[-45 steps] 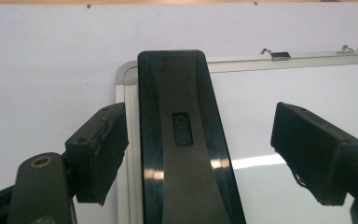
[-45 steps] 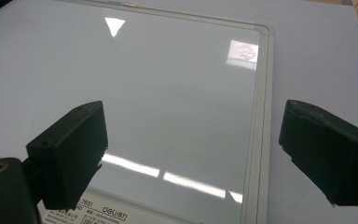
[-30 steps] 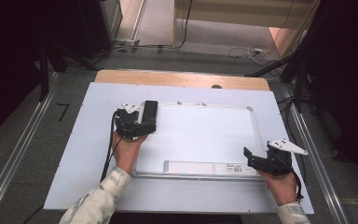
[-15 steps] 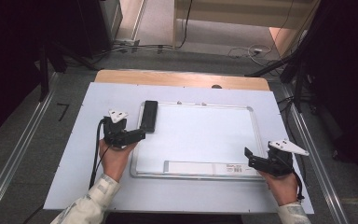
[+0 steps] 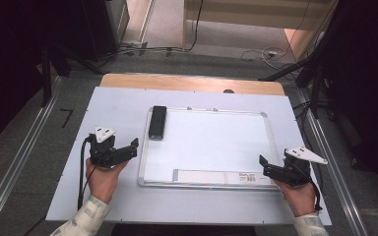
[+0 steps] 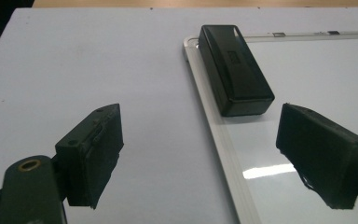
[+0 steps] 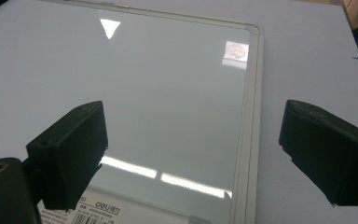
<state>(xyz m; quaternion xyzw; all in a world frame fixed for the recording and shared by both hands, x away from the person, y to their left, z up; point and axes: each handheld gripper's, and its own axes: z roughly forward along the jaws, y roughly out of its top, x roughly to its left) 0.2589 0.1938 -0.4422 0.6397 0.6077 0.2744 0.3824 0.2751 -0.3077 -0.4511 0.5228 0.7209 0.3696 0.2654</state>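
A black eraser block (image 5: 157, 122) lies lengthwise on the far left corner of a white-framed whiteboard (image 5: 211, 147). My left gripper (image 5: 130, 149) hovers just off the board's left edge, nearer to me than the eraser, and it is open and empty. In the left gripper view the eraser (image 6: 235, 67) lies ahead of the gripper (image 6: 200, 140), and the board's frame (image 6: 214, 126) runs between the jaws. My right gripper (image 5: 266, 167) is open over the board's near right corner. In the right gripper view the gripper (image 7: 193, 135) has the board's glossy surface (image 7: 168, 84) between its jaws.
The board rests on a pale sheet (image 5: 103, 108) that covers the table, with a wooden strip (image 5: 192, 82) along the far edge. A printed label (image 5: 221, 177) runs along the board's near rim. Metal rails (image 5: 24, 152) flank the table.
My left gripper has let go of the eraser and drawn back to the left and toward me. The eraser stays on the board's corner. The right gripper has barely moved.
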